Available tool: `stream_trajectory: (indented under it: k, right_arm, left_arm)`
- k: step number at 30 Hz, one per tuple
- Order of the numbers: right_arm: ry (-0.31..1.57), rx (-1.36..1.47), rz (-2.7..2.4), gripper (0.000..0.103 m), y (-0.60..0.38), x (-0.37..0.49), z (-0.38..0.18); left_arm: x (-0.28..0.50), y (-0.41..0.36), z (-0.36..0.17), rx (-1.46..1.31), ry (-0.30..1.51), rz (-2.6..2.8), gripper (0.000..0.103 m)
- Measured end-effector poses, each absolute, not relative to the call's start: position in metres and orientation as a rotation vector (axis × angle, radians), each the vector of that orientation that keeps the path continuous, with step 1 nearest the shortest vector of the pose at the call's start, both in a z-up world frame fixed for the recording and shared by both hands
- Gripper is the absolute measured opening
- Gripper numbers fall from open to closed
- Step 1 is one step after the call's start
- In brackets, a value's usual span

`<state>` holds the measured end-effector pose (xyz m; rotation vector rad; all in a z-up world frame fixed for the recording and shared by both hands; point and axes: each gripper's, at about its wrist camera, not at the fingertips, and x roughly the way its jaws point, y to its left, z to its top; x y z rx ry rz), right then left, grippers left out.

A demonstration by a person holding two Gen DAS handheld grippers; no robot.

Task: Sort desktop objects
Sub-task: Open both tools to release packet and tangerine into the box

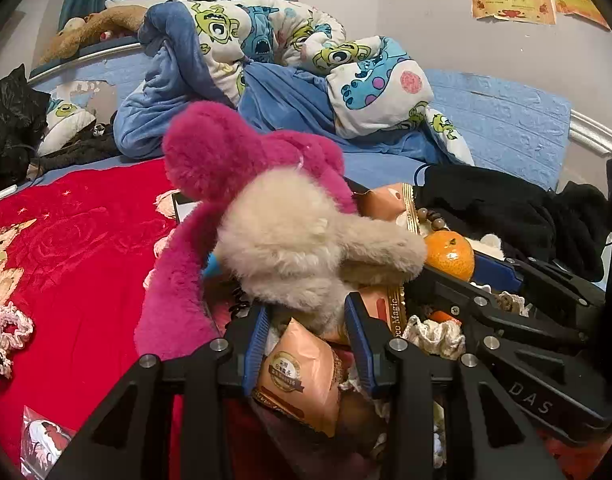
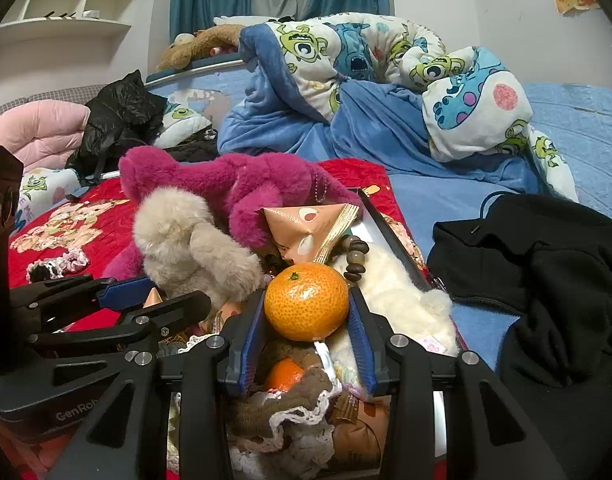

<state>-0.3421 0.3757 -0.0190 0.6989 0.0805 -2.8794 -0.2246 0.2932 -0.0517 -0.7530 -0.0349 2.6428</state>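
Note:
A pile of objects lies in a tray on the red blanket. My left gripper [image 1: 306,312] is shut on the beige plush toy [image 1: 301,236], holding its lower part; the toy also shows in the right wrist view [image 2: 193,240]. My right gripper [image 2: 306,304] is shut on an orange mandarin [image 2: 306,300], which also shows in the left wrist view [image 1: 450,256]. A magenta plush bear [image 2: 233,188] lies behind them. Peach snack packets [image 1: 301,376] [image 2: 310,228], a bead bracelet [image 2: 356,256], a second mandarin [image 2: 285,374] and lace scrunchies [image 2: 281,408] lie in the pile.
A black garment [image 2: 546,264] lies at the right on the blue sheet. A crumpled cartoon quilt [image 2: 386,80] fills the back of the bed. A scrunchie [image 1: 9,328] and a small packet [image 1: 41,440] lie on the red blanket [image 1: 65,260] at the left.

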Motion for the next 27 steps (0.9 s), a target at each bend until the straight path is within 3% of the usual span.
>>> stream_trajectory:
  k: [3,6,7,8,9,10,11,19,27]
  right_arm:
    - [0.074,0.686,-2.882,0.047,0.377,-0.341,-0.018]
    - [0.042,0.649,-2.877,0.064,0.381,-0.337,-0.015]
    - [0.024,0.631,-2.866,0.075,0.383,-0.336,-0.014]
    - [0.005,0.609,-2.853,0.085,0.384,-0.333,-0.013]
    - [-0.01,0.588,-2.845,0.091,0.386,-0.33,-0.012]
    - [-0.027,0.564,-2.838,0.102,0.388,-0.327,-0.011]
    - [-0.04,0.541,-2.863,0.103,0.39,-0.324,-0.009]
    - [-0.185,0.486,-2.891,0.103,0.406,-0.318,-0.009]
    - [-0.197,0.489,-2.898,0.103,0.409,-0.316,-0.01]
  left_arm:
    - [-0.224,0.292,-0.051,-0.755,-0.029,2.669,0.04]
    - [-0.222,0.285,-0.05,-0.732,-0.06,2.696,0.041]
    - [-0.222,0.279,-0.05,-0.726,-0.097,2.701,0.052]
    - [-0.222,0.276,-0.05,-0.722,-0.118,2.705,0.07]
    - [-0.221,0.27,-0.05,-0.714,-0.151,2.711,0.079]
    - [-0.219,0.264,-0.049,-0.694,-0.189,2.723,0.097]
    - [-0.219,0.261,-0.048,-0.686,-0.202,2.734,0.103]
    - [-0.209,0.261,-0.041,-0.599,-0.164,2.755,0.103]
    - [-0.208,0.26,-0.041,-0.602,-0.161,2.757,0.103]
